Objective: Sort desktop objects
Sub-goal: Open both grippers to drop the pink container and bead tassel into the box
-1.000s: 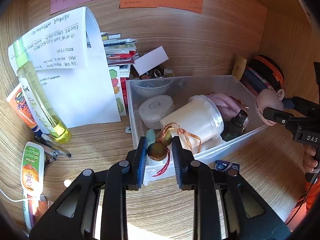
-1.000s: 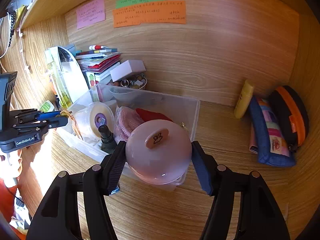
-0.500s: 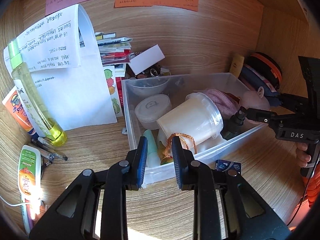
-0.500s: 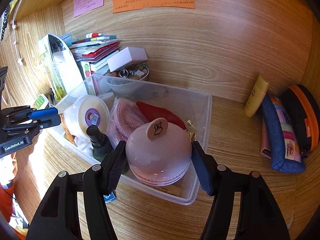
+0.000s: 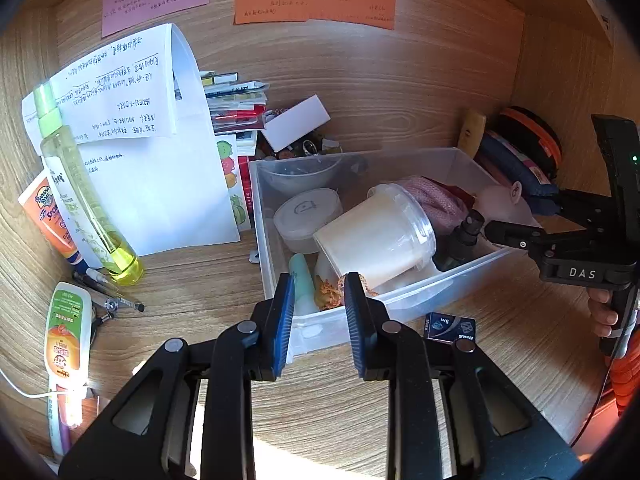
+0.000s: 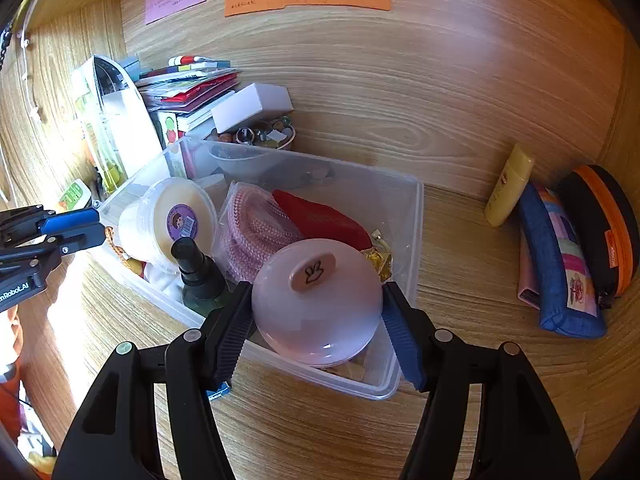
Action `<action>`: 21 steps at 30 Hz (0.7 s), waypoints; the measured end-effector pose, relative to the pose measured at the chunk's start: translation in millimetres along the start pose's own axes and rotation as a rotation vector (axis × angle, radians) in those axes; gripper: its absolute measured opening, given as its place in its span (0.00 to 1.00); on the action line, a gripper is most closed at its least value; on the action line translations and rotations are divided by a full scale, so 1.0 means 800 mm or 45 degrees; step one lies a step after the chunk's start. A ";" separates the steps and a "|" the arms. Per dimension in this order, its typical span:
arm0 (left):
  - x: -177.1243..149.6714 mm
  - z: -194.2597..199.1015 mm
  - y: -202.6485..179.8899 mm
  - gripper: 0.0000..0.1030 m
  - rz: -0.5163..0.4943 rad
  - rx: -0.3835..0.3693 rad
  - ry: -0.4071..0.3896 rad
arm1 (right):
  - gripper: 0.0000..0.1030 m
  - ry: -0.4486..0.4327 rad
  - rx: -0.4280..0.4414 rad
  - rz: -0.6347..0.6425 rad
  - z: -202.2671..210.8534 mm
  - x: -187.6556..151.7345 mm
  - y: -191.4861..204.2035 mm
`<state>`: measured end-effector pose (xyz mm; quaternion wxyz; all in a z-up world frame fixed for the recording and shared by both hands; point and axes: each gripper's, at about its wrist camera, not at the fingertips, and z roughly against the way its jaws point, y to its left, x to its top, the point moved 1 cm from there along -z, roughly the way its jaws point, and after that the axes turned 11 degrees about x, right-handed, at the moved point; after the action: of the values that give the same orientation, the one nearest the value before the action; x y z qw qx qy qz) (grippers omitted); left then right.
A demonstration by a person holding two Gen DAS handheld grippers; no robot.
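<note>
A clear plastic bin (image 5: 400,300) (image 6: 412,216) sits on the wooden desk, holding a white tub (image 5: 376,236) (image 6: 172,220), a round lidded container (image 5: 306,216), a pink knit item (image 6: 252,232), a dark bottle (image 6: 198,272) and a bead bracelet with orange cord (image 5: 330,294). My left gripper (image 5: 319,300) is open and empty at the bin's front edge, just above the bracelet. My right gripper (image 6: 316,316) is shut on a pink round case (image 6: 316,300) with a rabbit tab, held over the bin's right end.
Left of the bin stand papers (image 5: 132,128), a yellow-green bottle (image 5: 80,200), tubes (image 5: 66,332) and pens (image 5: 112,300). A small dark box (image 5: 450,326) lies in front of the bin. Pouches (image 6: 560,264) and a yellow tube (image 6: 506,188) are at the right. Books (image 6: 188,88) are stacked behind.
My left gripper let go of the bead bracelet, which now lies in the bin, and drew back slightly. My right gripper carried the pink case further in over the bin.
</note>
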<state>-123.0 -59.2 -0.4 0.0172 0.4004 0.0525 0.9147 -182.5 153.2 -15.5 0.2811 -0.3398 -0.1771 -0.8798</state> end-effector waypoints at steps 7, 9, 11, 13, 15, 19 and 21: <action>-0.008 0.016 -0.005 0.34 -0.013 0.005 -0.016 | 0.60 -0.020 0.008 -0.004 0.018 -0.006 0.005; -0.010 0.019 -0.007 0.41 -0.012 0.006 -0.017 | 0.61 -0.025 0.011 -0.002 0.024 -0.010 0.008; -0.012 0.023 -0.009 0.47 -0.015 0.010 -0.029 | 0.63 -0.029 0.009 0.002 0.029 -0.014 0.011; -0.015 0.028 -0.012 0.52 -0.026 0.018 -0.036 | 0.66 -0.036 0.013 0.014 0.035 -0.018 0.015; -0.018 0.033 -0.014 0.63 -0.026 0.034 -0.046 | 0.71 -0.039 0.021 0.027 0.042 -0.024 0.020; -0.025 0.042 -0.019 0.71 -0.034 0.070 -0.057 | 0.78 -0.041 0.041 0.056 0.053 -0.037 0.032; -0.029 0.044 -0.022 0.72 -0.045 0.085 -0.049 | 0.78 -0.034 0.045 0.072 0.056 -0.043 0.038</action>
<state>-81.2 -40.5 4.5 0.0211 0.4171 0.0896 0.9042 -120.4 164.8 -4.1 0.3094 -0.3512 -0.1868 -0.8637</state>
